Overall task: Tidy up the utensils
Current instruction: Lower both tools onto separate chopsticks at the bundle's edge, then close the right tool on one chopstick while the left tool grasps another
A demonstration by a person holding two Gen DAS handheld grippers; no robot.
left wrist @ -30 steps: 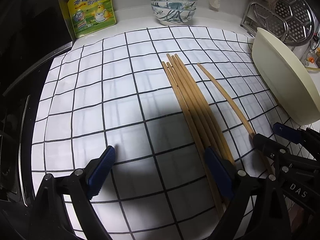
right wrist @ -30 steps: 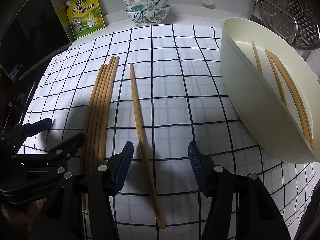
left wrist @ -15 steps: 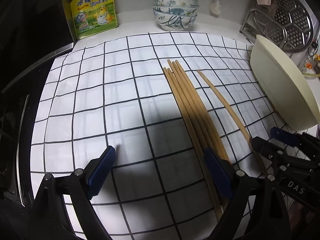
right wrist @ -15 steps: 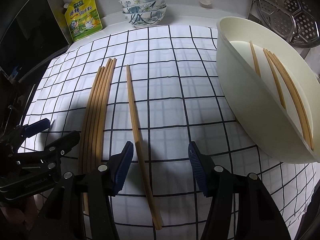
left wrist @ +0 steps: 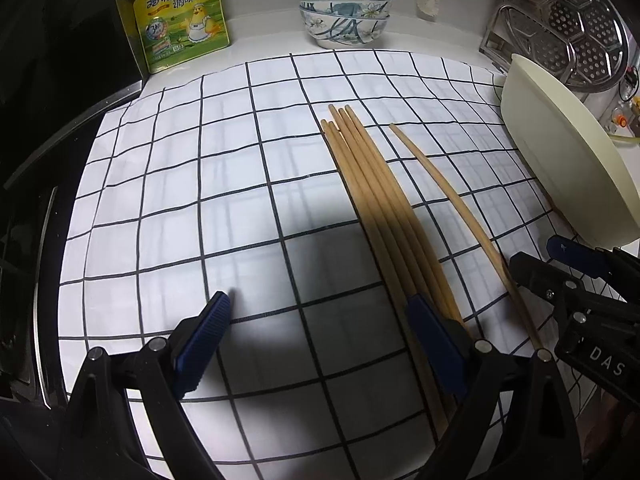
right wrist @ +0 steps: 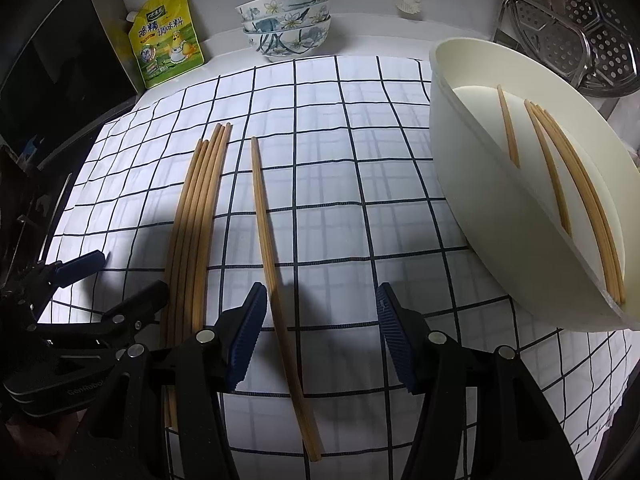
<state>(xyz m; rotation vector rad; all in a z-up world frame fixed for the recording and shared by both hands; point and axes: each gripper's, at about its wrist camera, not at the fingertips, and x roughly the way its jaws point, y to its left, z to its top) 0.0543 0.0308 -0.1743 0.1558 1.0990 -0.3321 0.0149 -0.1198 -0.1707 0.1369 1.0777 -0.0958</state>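
Right wrist view: the right gripper is held spread above the checked cloth, and a single chopstick lies on the cloth between its blue pads, untouched. A bundle of chopsticks is laid just to its left, nearer the cloth's left edge. More chopsticks are seen inside the cream tub at the right edge. The left gripper is likewise spread, with nothing pinched, its right pad over the bundle's near end.
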